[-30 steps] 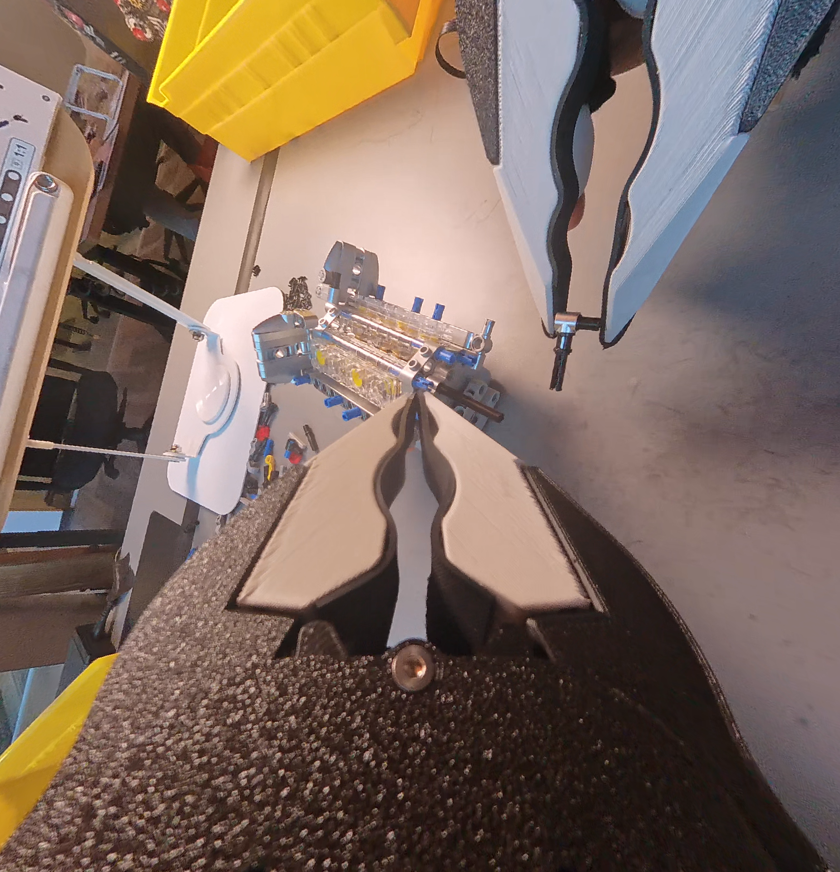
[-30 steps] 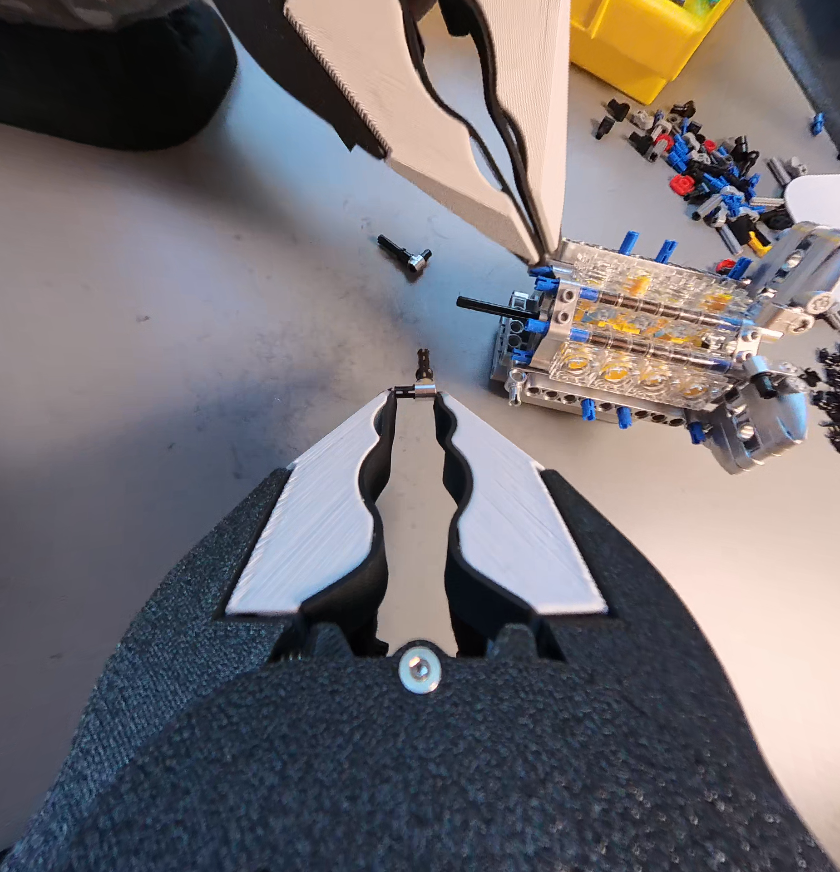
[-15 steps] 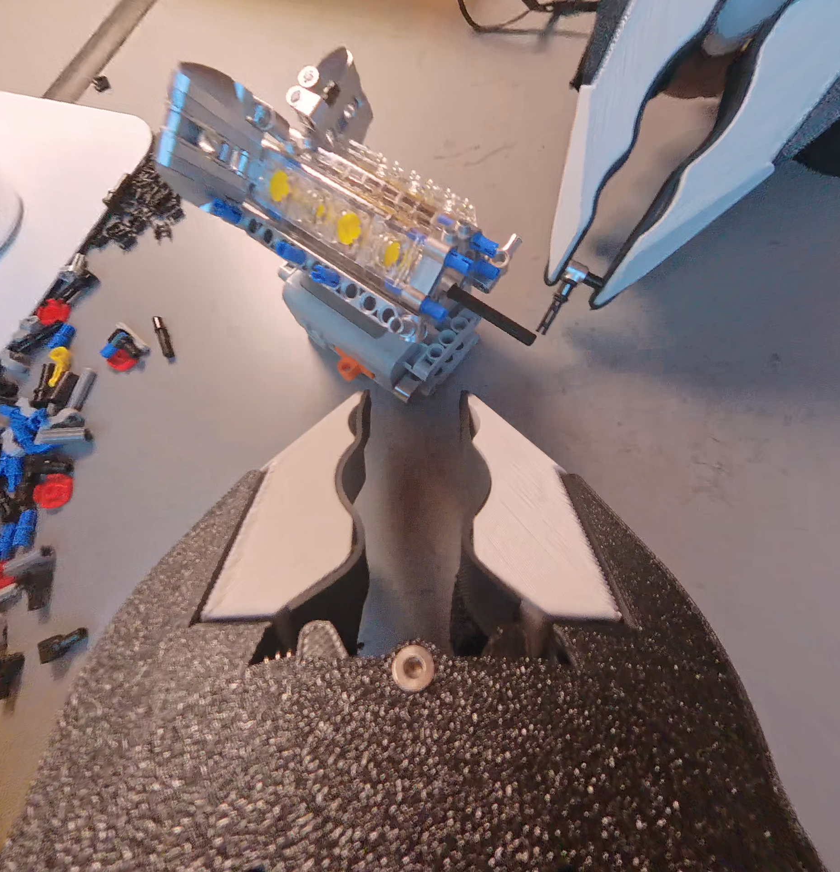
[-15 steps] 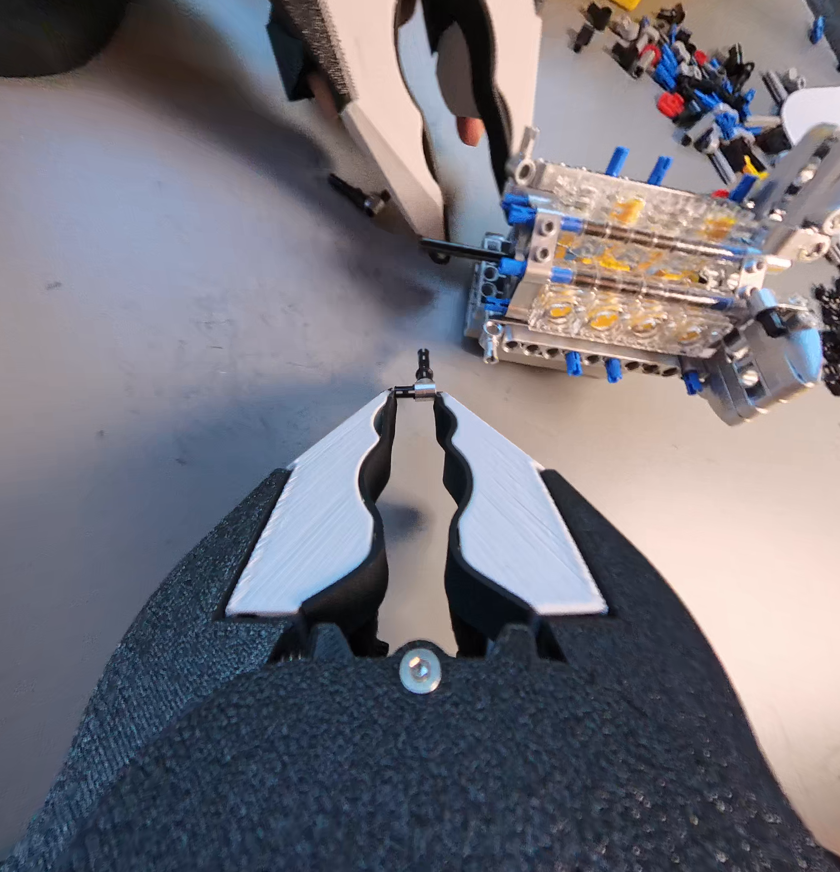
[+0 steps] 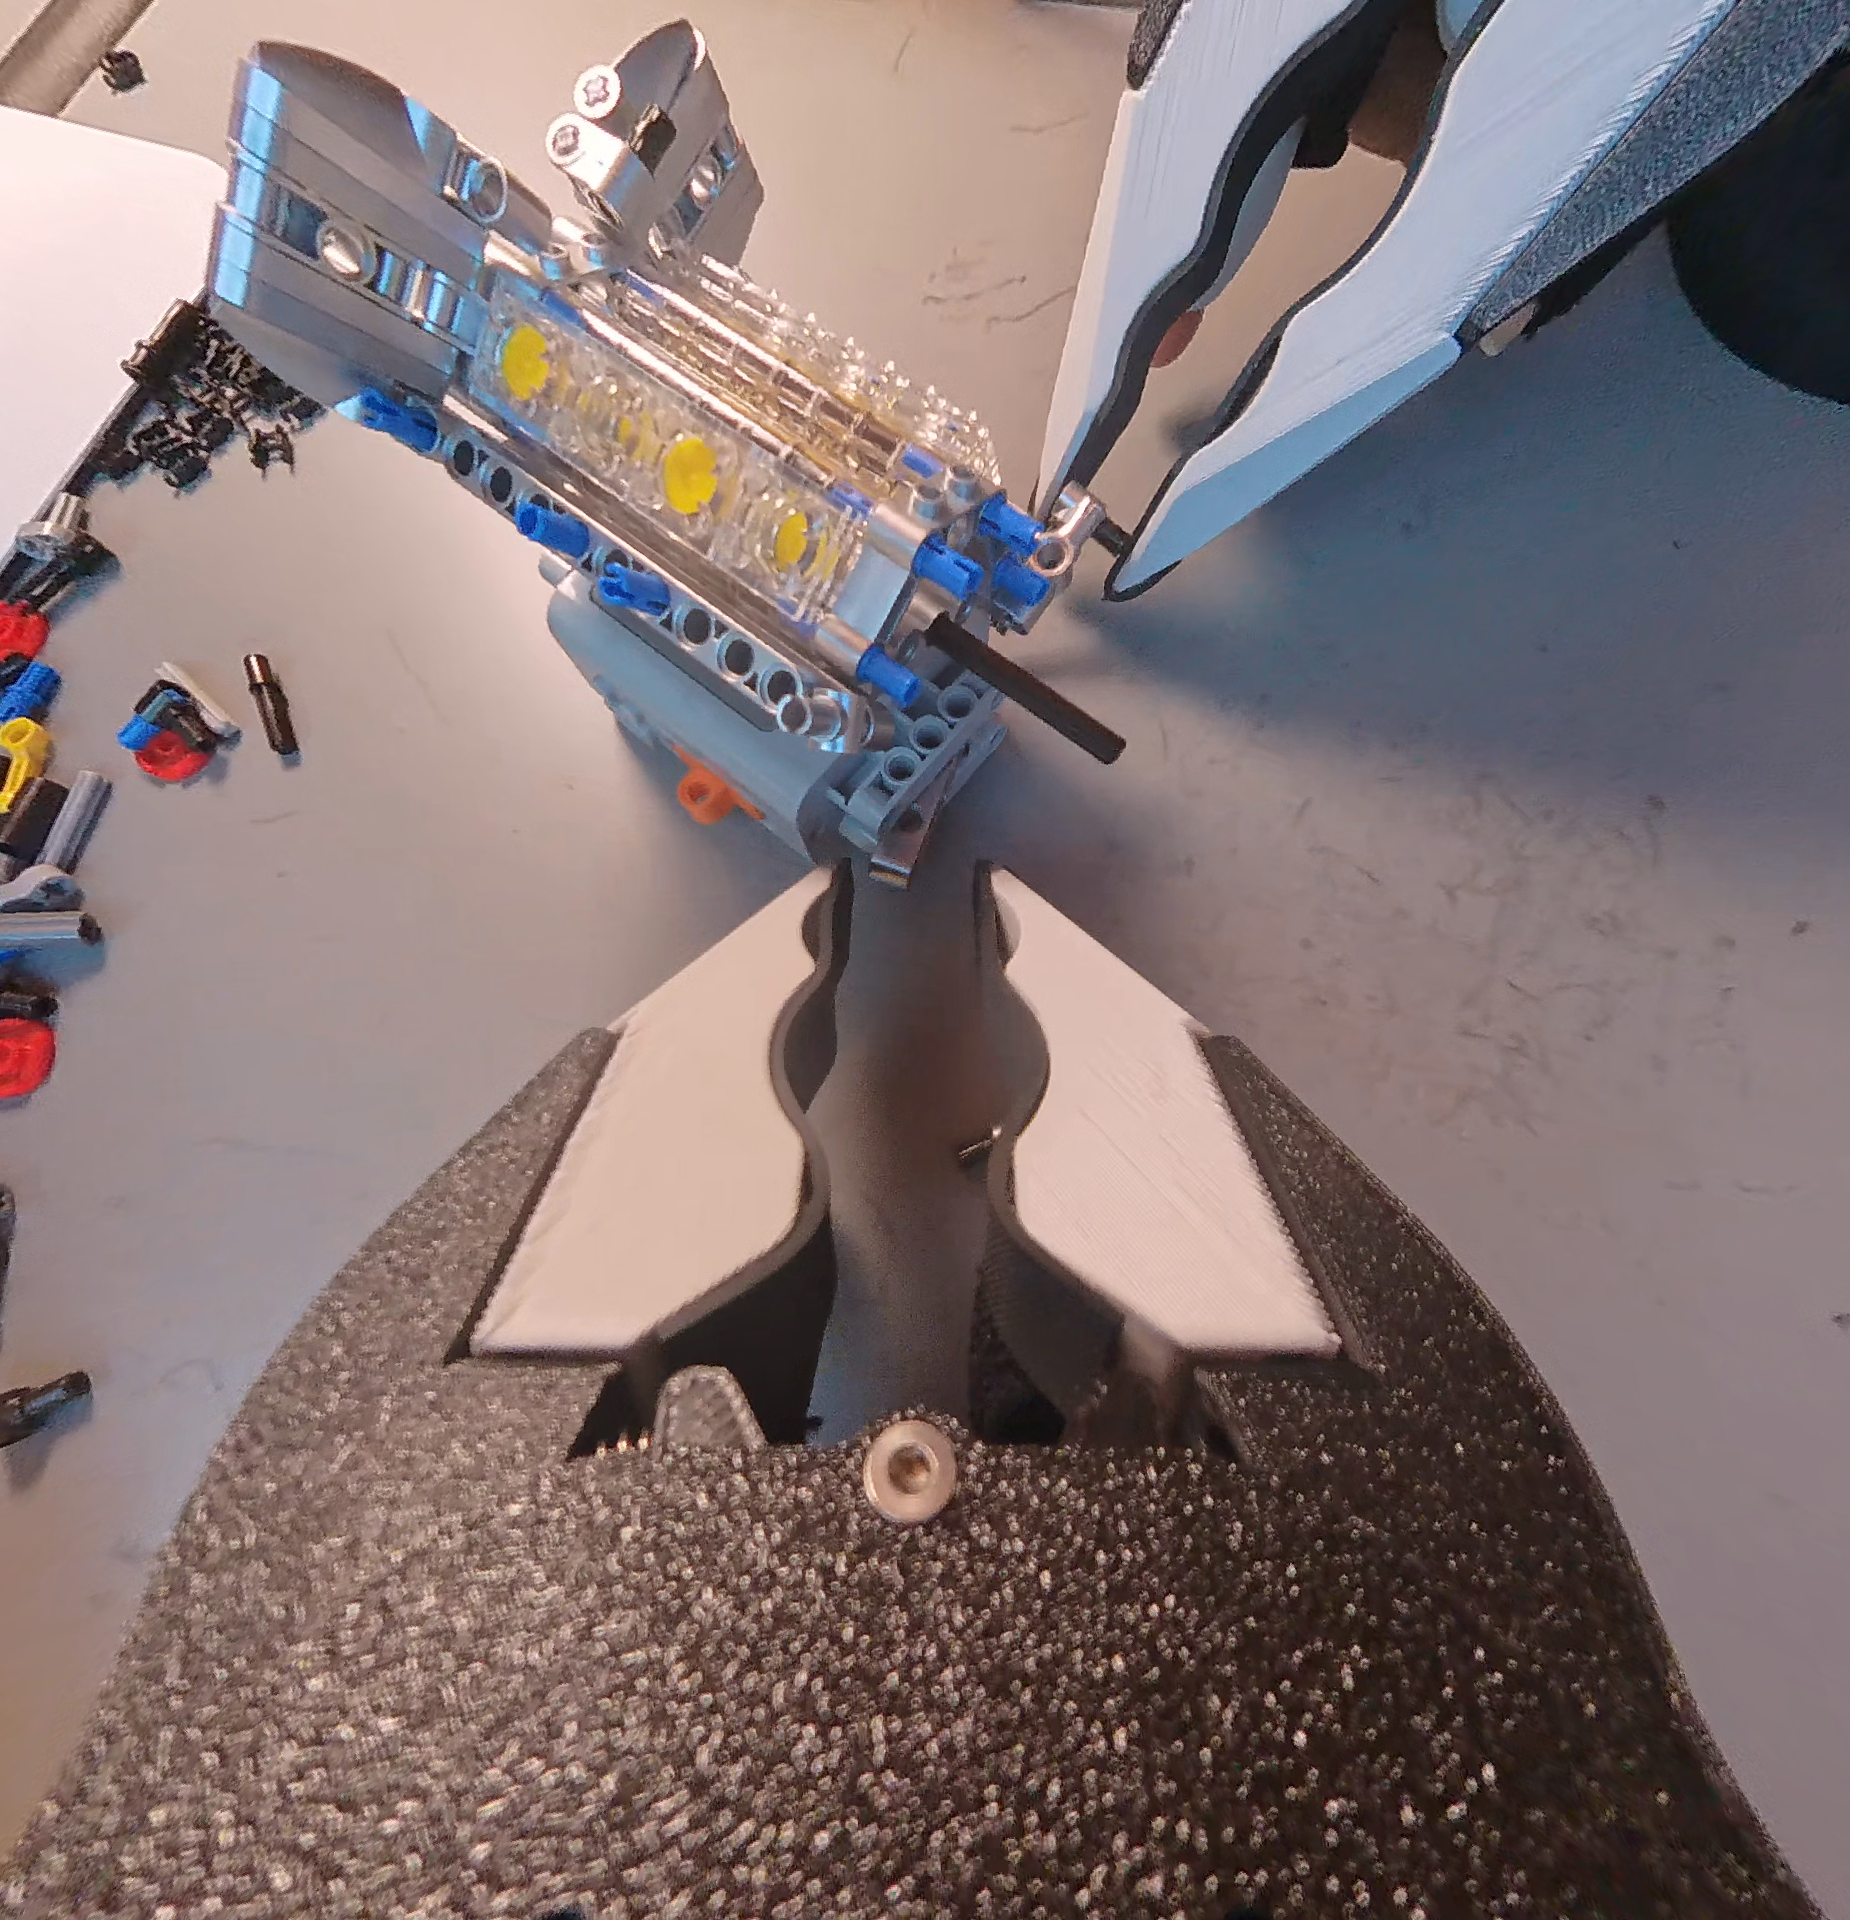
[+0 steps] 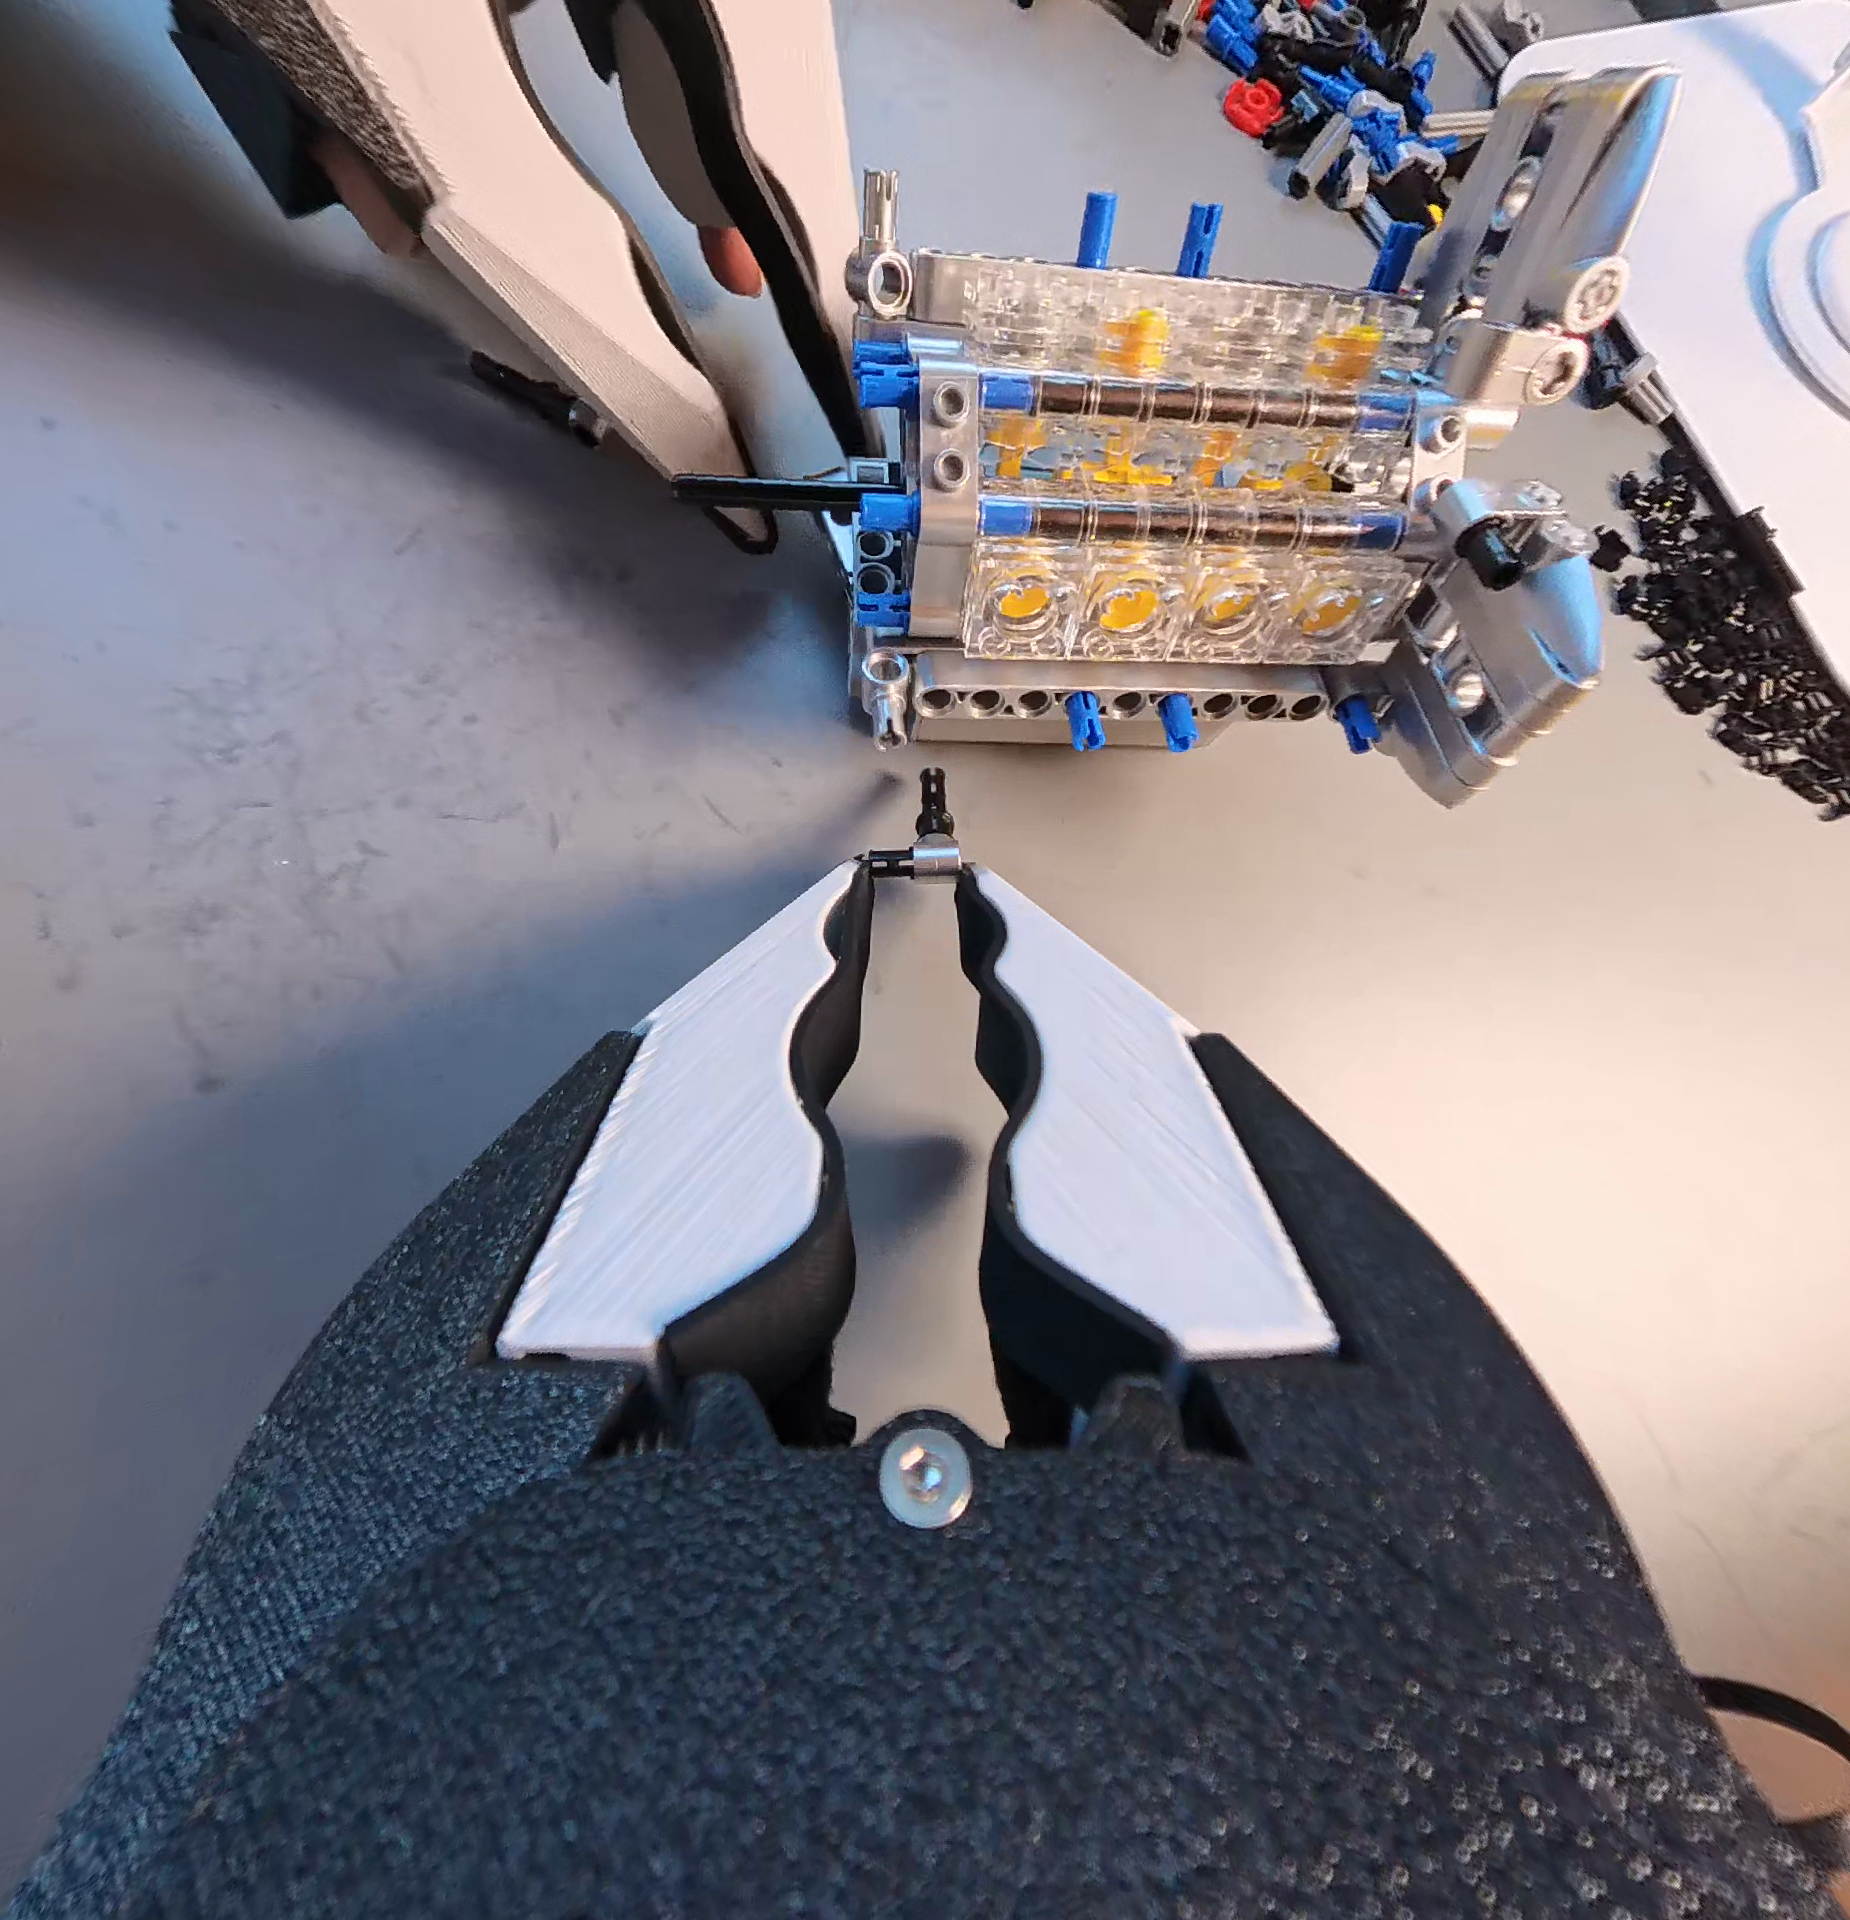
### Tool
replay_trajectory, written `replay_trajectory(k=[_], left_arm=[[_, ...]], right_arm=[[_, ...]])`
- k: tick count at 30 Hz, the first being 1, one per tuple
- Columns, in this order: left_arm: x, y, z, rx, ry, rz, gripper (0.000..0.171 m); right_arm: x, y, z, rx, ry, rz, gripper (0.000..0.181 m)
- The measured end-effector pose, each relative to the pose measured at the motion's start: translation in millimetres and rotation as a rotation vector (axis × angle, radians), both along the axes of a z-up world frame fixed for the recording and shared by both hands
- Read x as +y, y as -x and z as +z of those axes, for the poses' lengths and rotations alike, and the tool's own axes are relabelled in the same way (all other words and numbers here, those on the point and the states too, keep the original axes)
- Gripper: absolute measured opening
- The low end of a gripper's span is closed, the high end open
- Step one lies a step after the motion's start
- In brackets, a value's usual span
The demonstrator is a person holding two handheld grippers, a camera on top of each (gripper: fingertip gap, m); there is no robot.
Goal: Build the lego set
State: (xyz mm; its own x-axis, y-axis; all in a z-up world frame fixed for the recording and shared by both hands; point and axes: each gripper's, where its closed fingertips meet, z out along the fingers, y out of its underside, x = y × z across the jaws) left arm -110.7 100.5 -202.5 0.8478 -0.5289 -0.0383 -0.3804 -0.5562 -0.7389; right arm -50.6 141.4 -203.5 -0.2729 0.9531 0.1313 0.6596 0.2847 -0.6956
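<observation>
A brick engine model [image 5: 692, 468] of clear blocks with yellow pistons, grey beams, blue pins and a black axle stands on the grey table; it also shows in the right wrist view [image 6: 1160, 520]. My left gripper [image 5: 910, 878] is open, its tips on either side of the model's near grey corner. Its fingers [image 6: 609, 343] show by the axle end. My right gripper [image 6: 913, 868] is shut on a small grey connector with black pins [image 6: 926, 847]. From the left wrist view the right gripper [image 5: 1092, 540] holds the connector [image 5: 1077, 520] right at the model's end.
Loose red, blue, black and grey parts [image 5: 17, 779] lie left of the model, also at the back [image 6: 1347, 94]. A white plate [image 6: 1731, 312] with a pile of small black pieces [image 6: 1752, 644] is on the right. A loose black pin [image 6: 531, 395] lies under the left fingers. Left tips to right tips: about 8 cm.
My left gripper came off the model's top, opened, dropped low and closed in around its near corner. My right gripper moved closer to the model's end, still holding the connector.
</observation>
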Motion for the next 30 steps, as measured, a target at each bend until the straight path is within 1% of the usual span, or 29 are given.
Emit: replay_trajectory(k=[3,6,10,16,20,26,30], left_arm=[[4.6,5.4,-3.0,0.042,-0.009,0.02,0.018],[9.1,6.7,0.2,0.014,-0.018,0.041,0.009],[11.4,7.8,0.7,-0.015,-0.021,0.067,0.004],[6.2,7.4,2.5,-0.036,-0.017,0.06,0.004],[4.6,1.1,3.4,-0.063,-0.025,0.028,0.004],[5.0,-5.5,0.3,-0.02,-0.032,-0.001,0.005],[4.0,2.8,-0.1,-0.012,-0.025,0.024,0.006]], right_arm=[[-3.7,0.4,-1.2,-0.002,0.005,0.014,0.015],[-4.9,0.4,-2.9,-0.007,-0.001,0.018,0.015],[-4.5,1.1,-3.8,-0.006,0.002,0.013,0.015],[-2.7,1.0,-2.6,0.001,0.004,0.004,0.015],[-4.3,2.6,-0.7,0.014,0.019,0.006,0.015],[-3.9,2.3,-1.1,0.016,0.015,0.006,0.015],[-3.0,2.1,-0.3,0.021,0.017,0.004,0.015]])
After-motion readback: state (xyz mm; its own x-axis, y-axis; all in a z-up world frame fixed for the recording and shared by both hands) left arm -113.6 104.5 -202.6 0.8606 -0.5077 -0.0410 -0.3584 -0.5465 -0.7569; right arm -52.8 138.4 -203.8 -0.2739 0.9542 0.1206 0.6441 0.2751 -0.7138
